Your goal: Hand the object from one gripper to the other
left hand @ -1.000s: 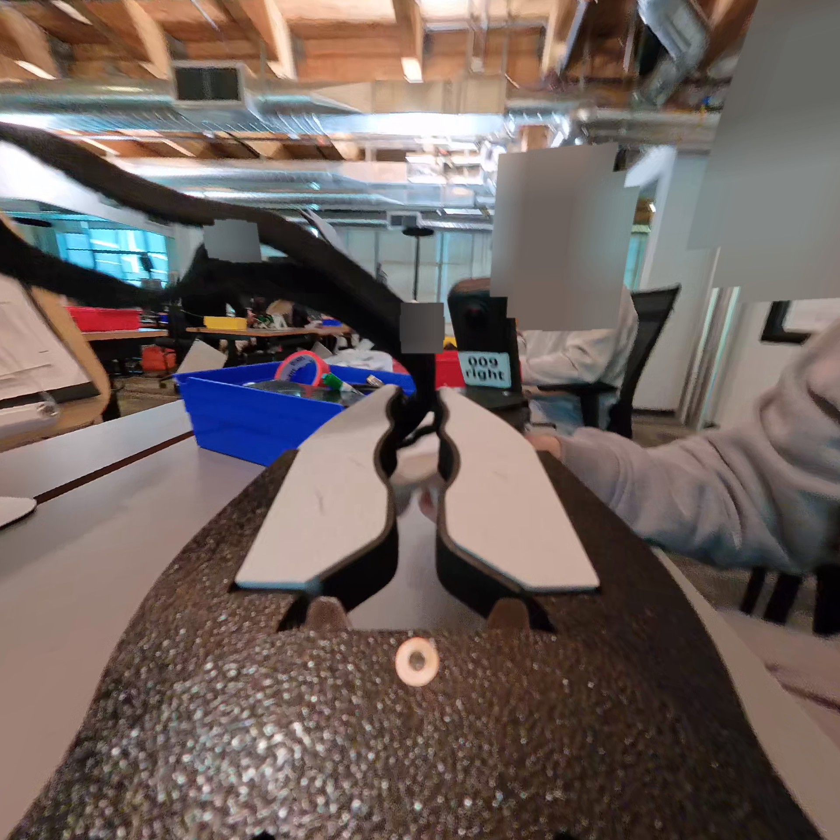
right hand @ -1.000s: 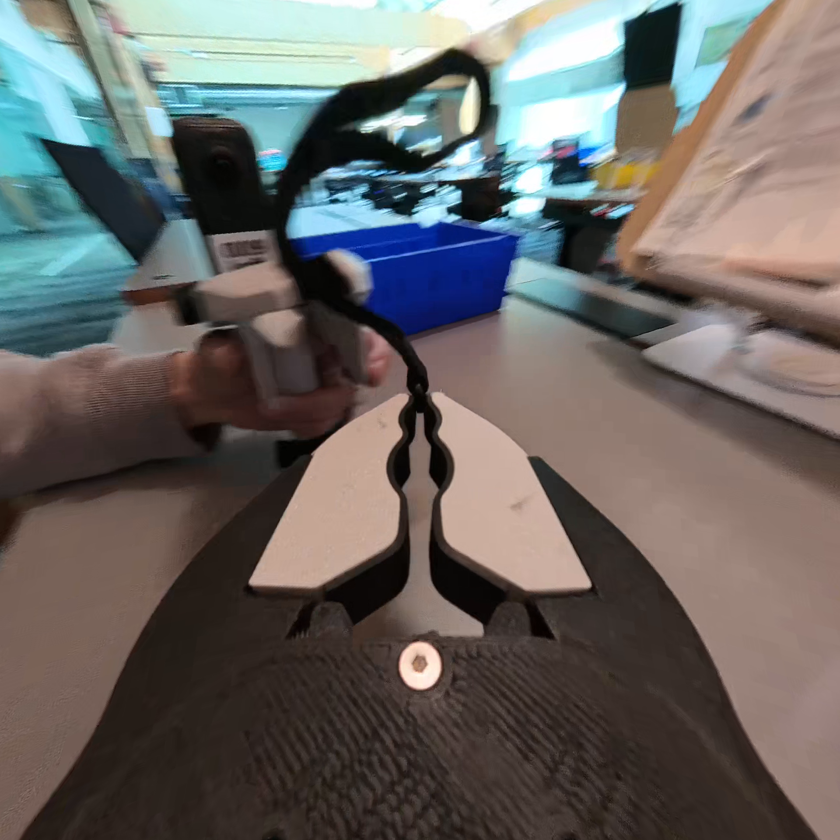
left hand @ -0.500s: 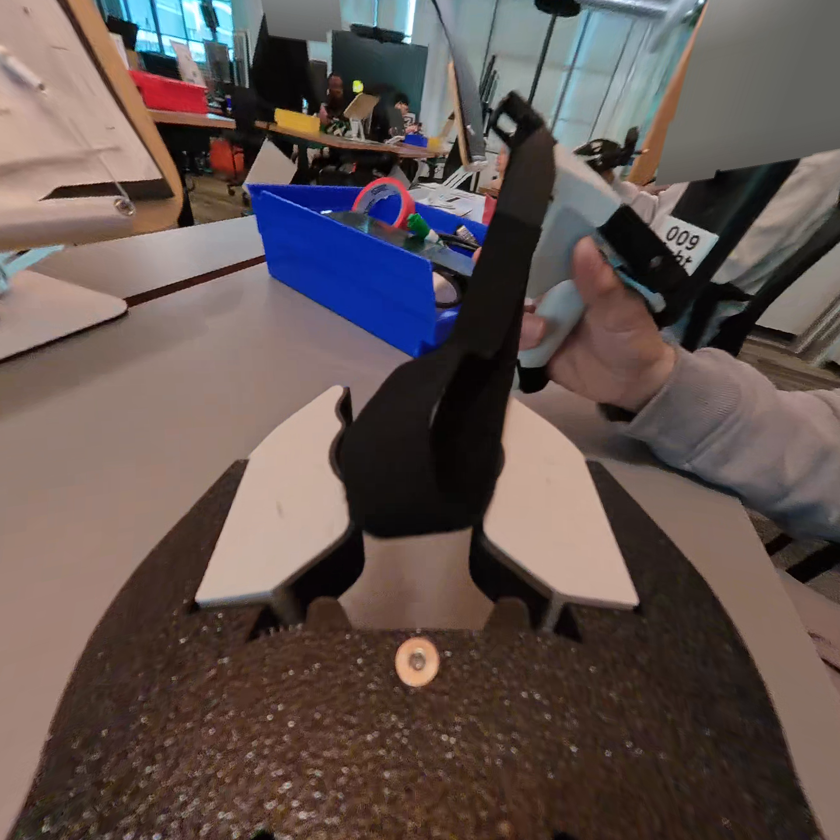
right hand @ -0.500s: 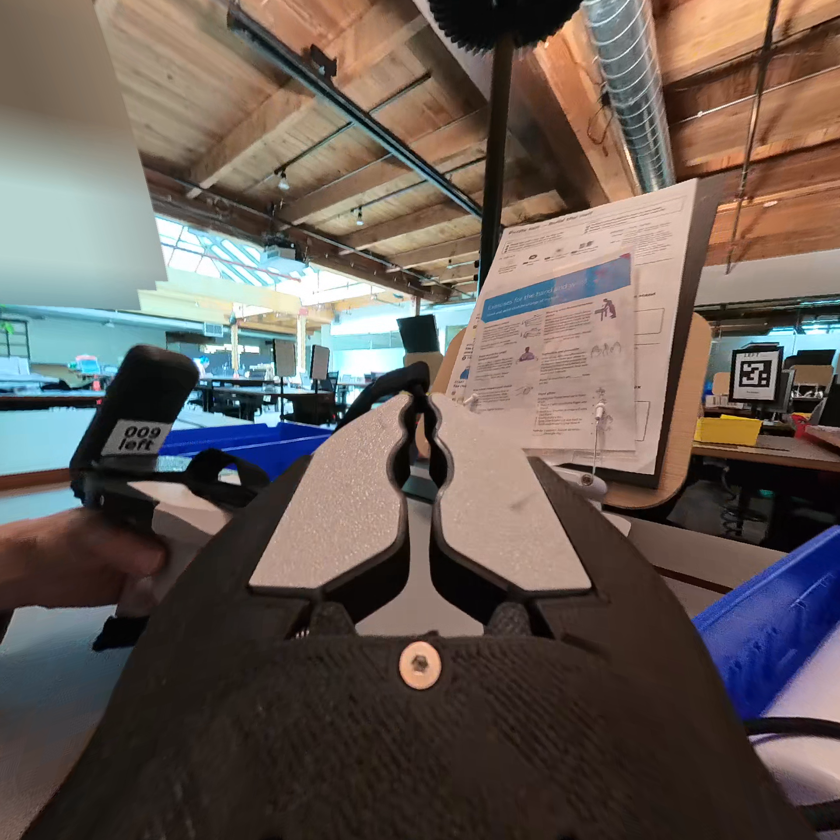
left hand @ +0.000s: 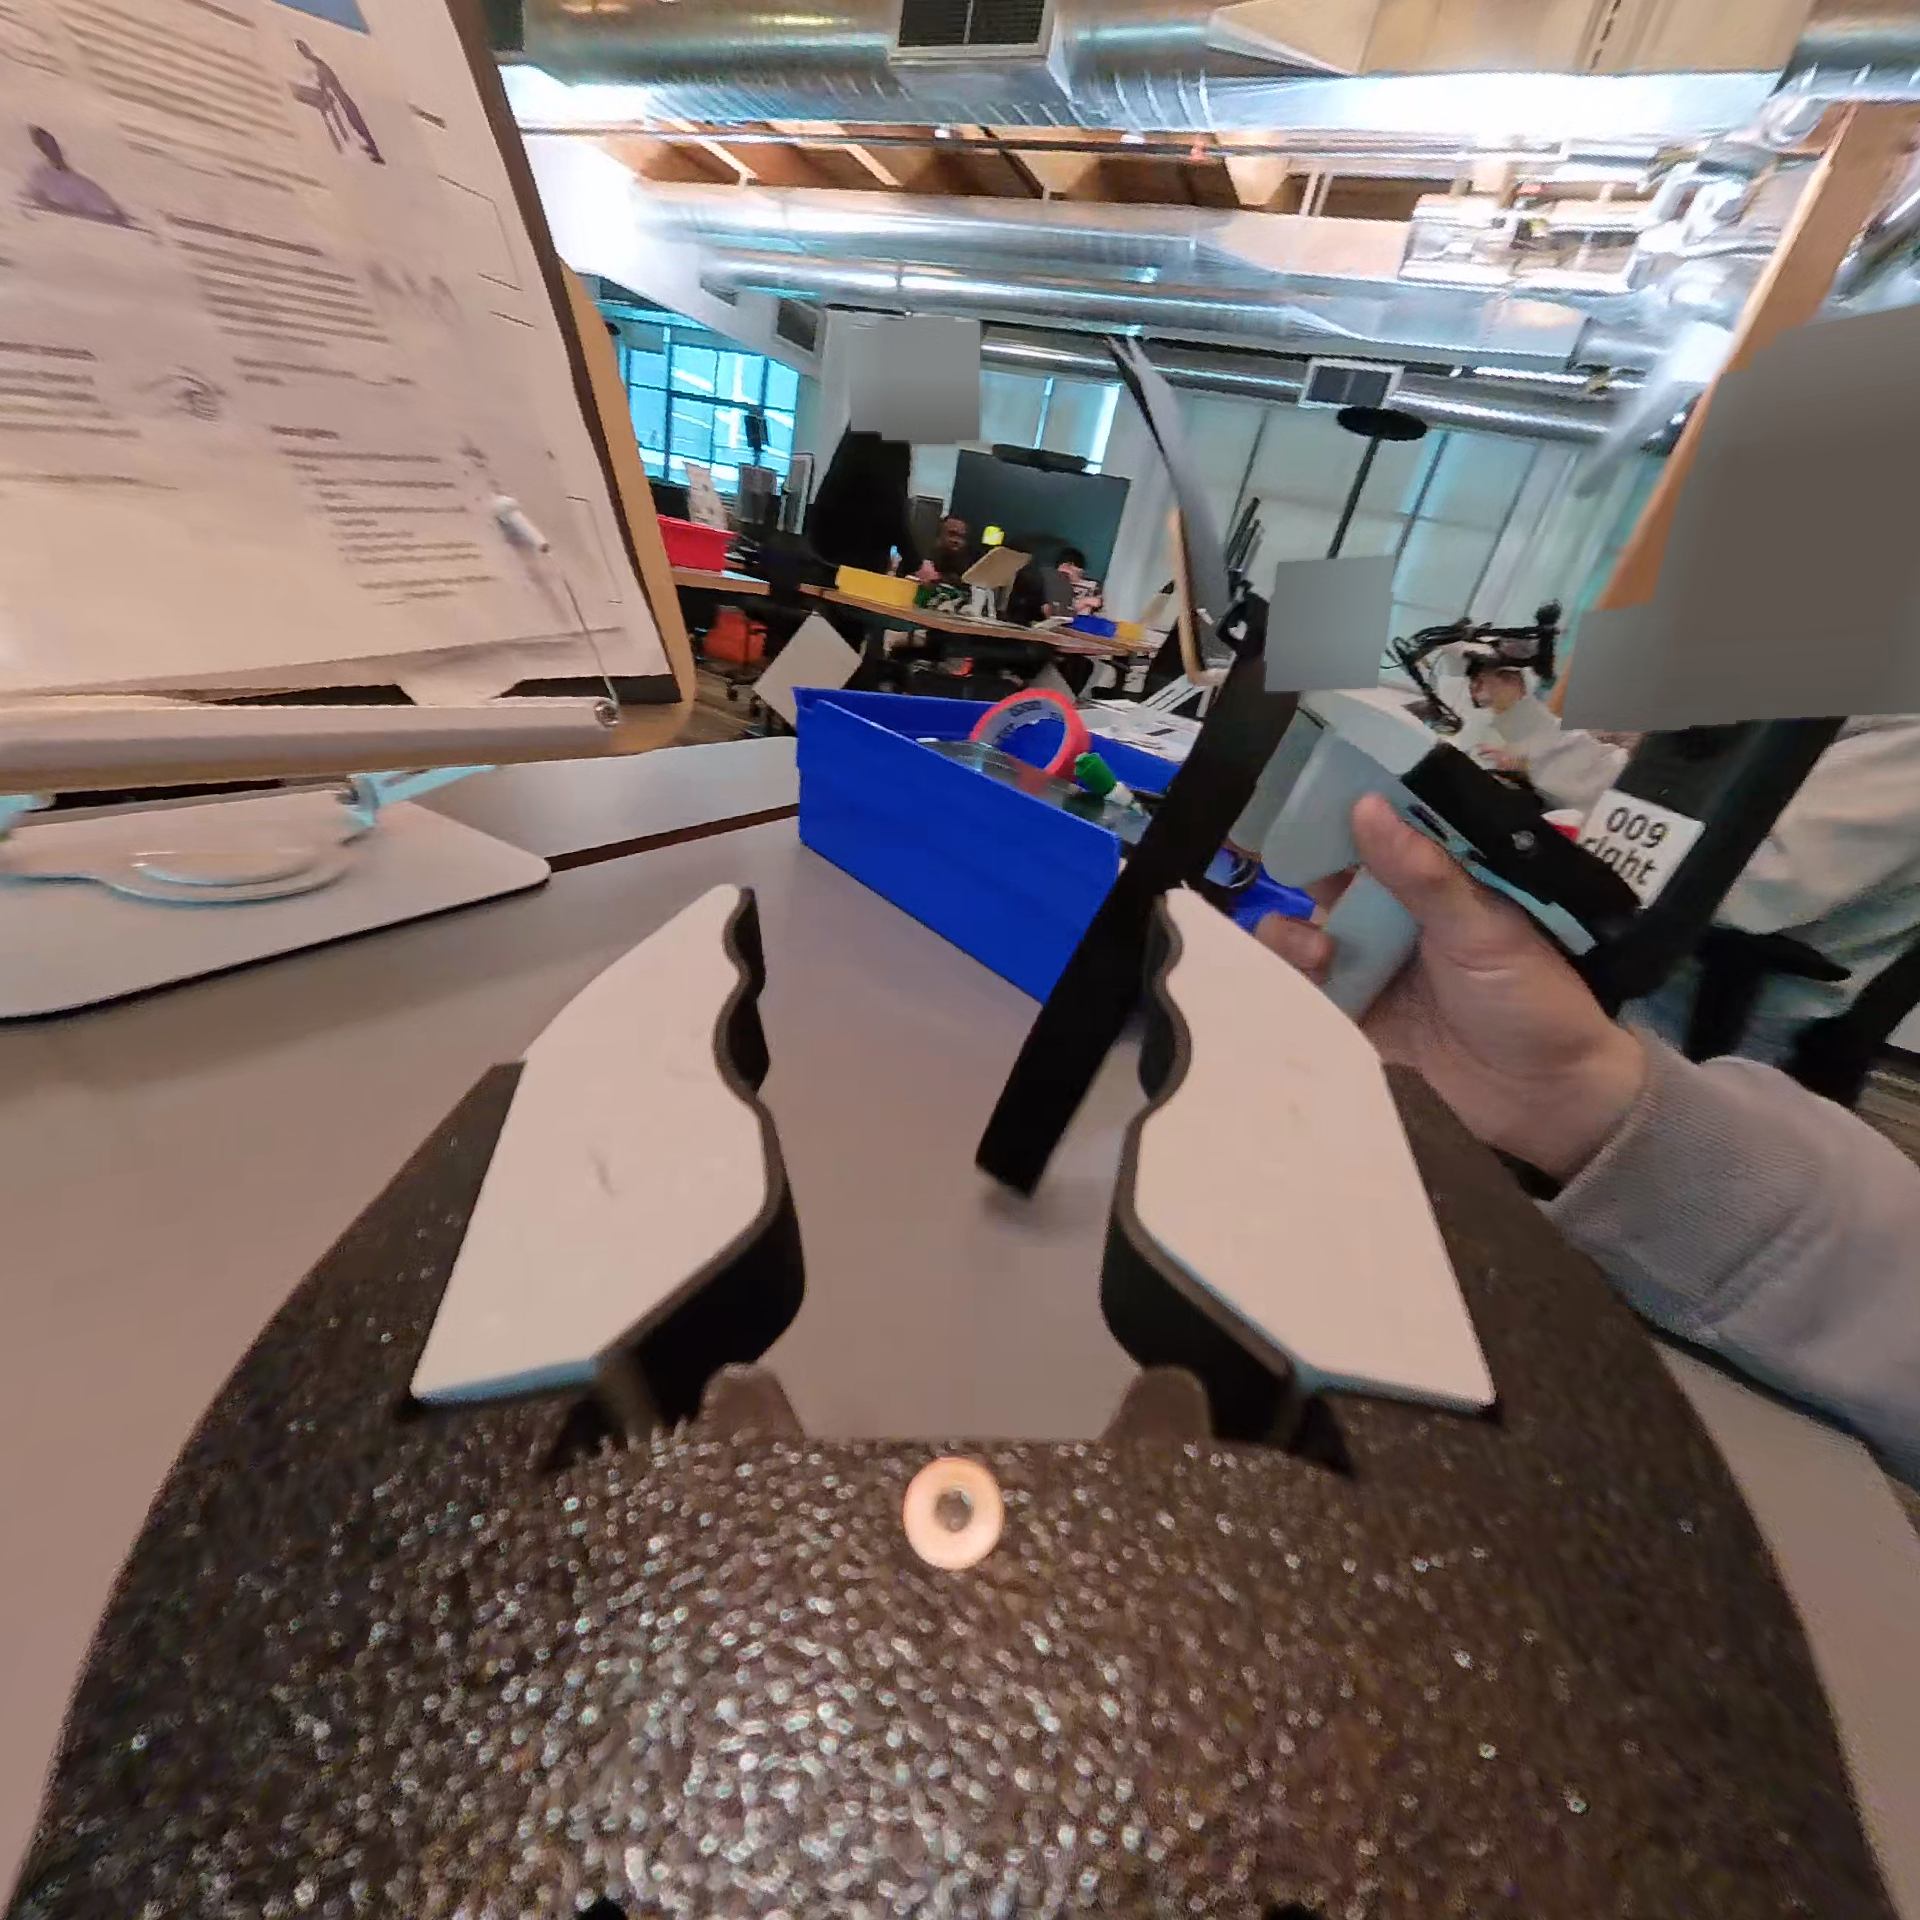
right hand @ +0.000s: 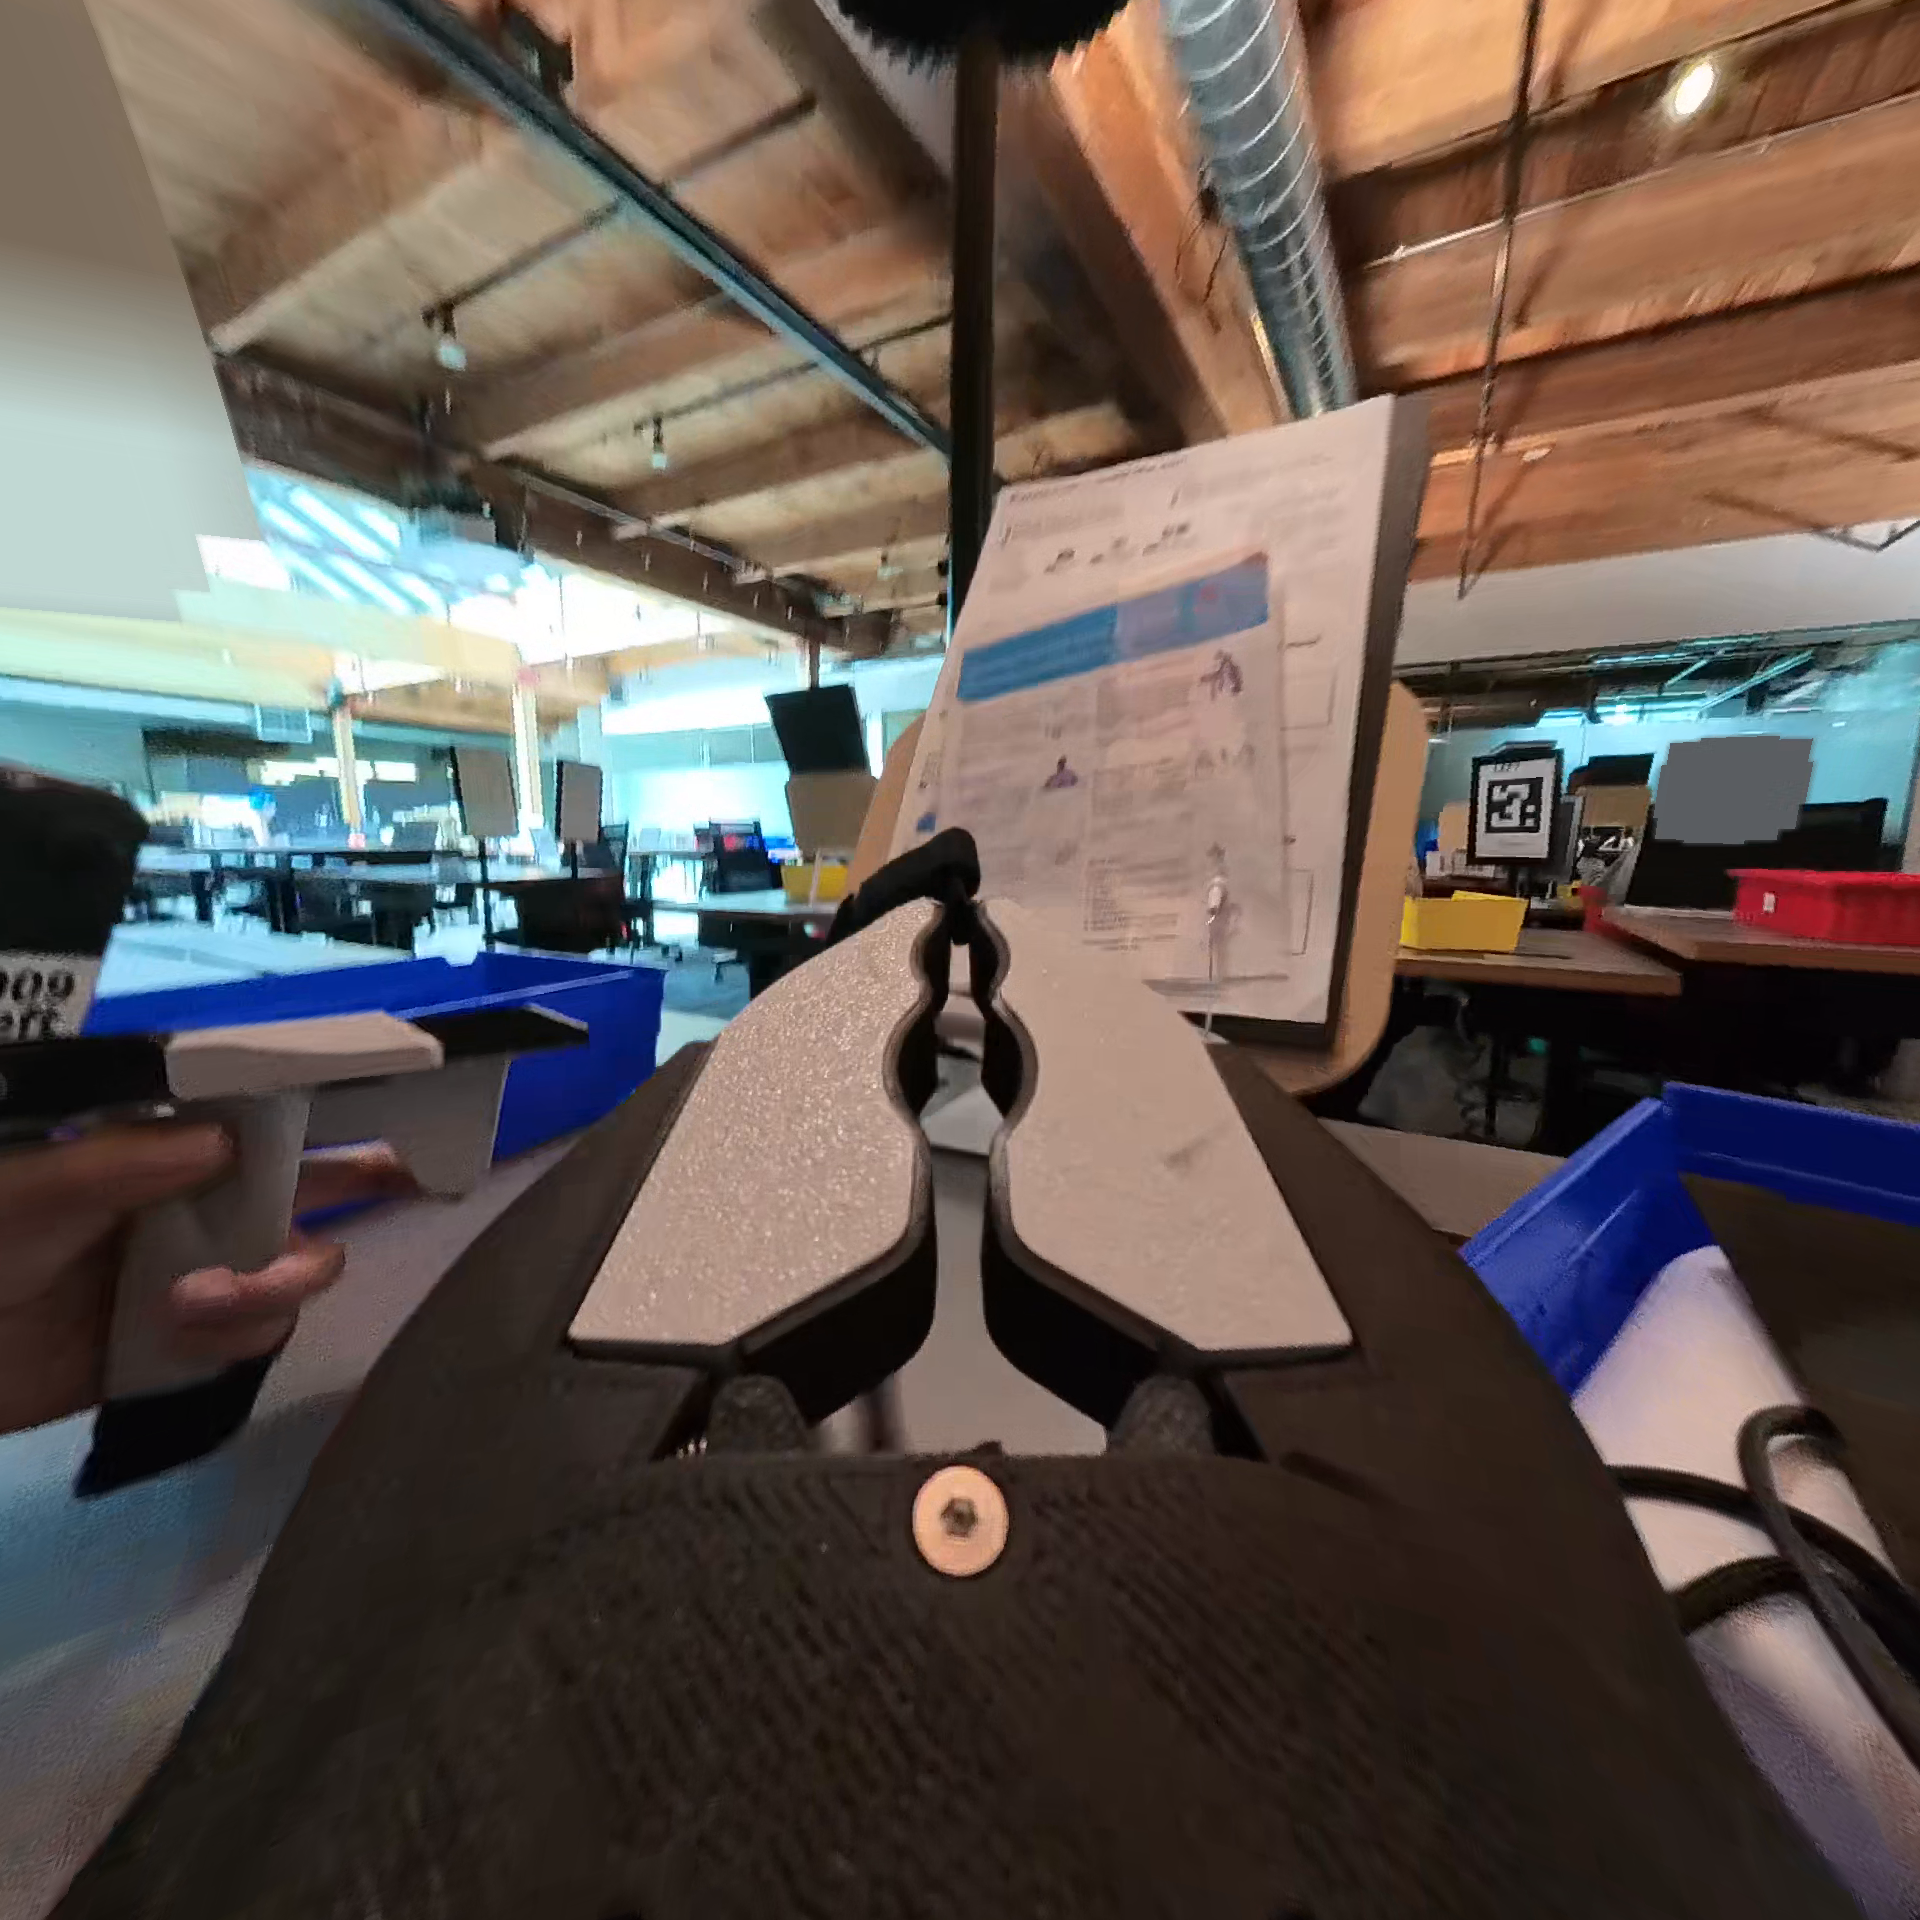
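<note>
Grey laminate makes up the desk, smooth and matte, with a dark seam running across it beyond the left claw. That claw stands wide apart, its pale fingers holding nothing; the free end of the black strap hangs down between them, close against the inner edge of the right-hand finger, though whether it touches I cannot tell. The strap rises steeply away to the right claw, whose tips are pinched together on its upper end, a bunched black fold showing just past them in the right wrist view. A hand in a grey sleeve grips the right claw's handle, which carries a small white label with dark print.

Just behind the strap sits a blue bin holding a red tape roll and a green-capped item. On the left, a document stand with a pale flat base props printed sheets with small figures; the print is blurred. A second blue bin lies at the right claw's side with a white roll and black cable in it.

Farther off are rows of work desks with yellow and red bins, a square black-and-white marker tag, seated people, large windows, and overhead a timber-beam ceiling with silver ducting.
</note>
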{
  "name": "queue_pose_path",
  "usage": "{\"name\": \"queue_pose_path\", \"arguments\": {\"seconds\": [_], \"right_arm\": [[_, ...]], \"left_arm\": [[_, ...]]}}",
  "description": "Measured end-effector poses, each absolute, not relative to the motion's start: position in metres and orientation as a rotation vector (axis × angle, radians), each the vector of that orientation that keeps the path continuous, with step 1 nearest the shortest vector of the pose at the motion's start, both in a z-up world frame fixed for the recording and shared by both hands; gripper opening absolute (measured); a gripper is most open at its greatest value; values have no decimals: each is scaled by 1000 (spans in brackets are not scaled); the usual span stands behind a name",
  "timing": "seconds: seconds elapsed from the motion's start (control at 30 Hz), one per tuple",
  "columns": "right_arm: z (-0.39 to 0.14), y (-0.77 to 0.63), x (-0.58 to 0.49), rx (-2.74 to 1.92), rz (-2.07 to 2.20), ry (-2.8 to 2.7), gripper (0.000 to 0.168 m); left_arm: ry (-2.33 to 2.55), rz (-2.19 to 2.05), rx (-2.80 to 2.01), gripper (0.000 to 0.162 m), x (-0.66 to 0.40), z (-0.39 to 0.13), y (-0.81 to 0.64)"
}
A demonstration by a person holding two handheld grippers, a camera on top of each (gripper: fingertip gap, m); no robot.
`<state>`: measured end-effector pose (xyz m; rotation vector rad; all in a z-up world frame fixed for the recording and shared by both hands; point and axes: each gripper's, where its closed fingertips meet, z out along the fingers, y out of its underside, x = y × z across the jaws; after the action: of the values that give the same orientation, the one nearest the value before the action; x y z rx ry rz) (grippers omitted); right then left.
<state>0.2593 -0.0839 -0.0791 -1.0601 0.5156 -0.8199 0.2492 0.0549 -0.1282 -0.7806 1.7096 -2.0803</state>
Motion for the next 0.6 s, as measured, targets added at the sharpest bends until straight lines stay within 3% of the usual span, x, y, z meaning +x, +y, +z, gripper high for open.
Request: {"name": "queue_pose_path", "arguments": {"seconds": [0.17, 0.4, 0.5, 0.6], "right_arm": [[-88, -44, 240, -1227, -837, 321, 3], [-100, -7, 217, -1341, -852, 172, 3], [-103, 2, 211, -1361, -814, 155, 3], [-104, 4, 210, -1365, -828, 139, 3]], "left_arm": [[1826, -1966, -642, 69, 235, -134, 29], [1911, -1867, -485, 53, 216, -142, 3], [1931, -1875, -428, 43, 210, -142, -1], [1922, -1888, -396, 22, 206, -140, -1]]}}
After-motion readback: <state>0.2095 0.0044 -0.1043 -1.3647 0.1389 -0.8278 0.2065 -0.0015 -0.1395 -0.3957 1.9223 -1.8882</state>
